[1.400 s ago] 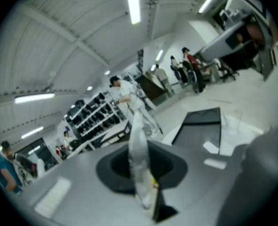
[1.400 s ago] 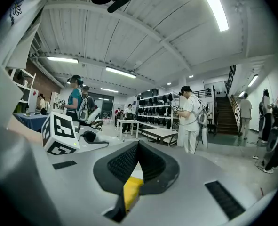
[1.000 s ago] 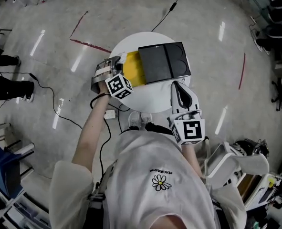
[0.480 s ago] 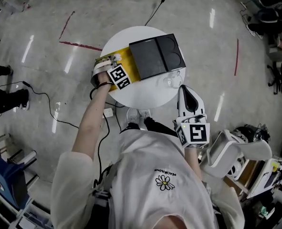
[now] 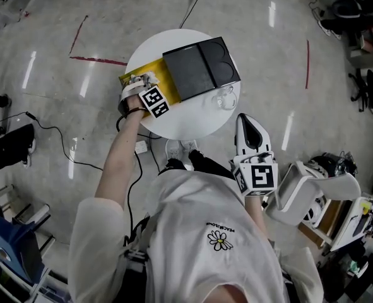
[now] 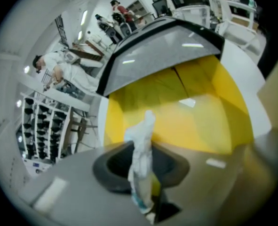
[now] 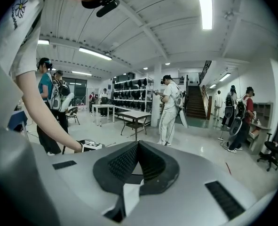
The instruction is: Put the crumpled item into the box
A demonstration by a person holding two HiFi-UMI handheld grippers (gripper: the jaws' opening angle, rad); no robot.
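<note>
I see the crumpled white paper at frame centre, upright with its long axis vertical. It is pinched low in my left gripper, whose narrow jaws are opening, over the smooth yellow box. The box's glossy black lid rises behind. My right gripper is closed on nothing.
</note>
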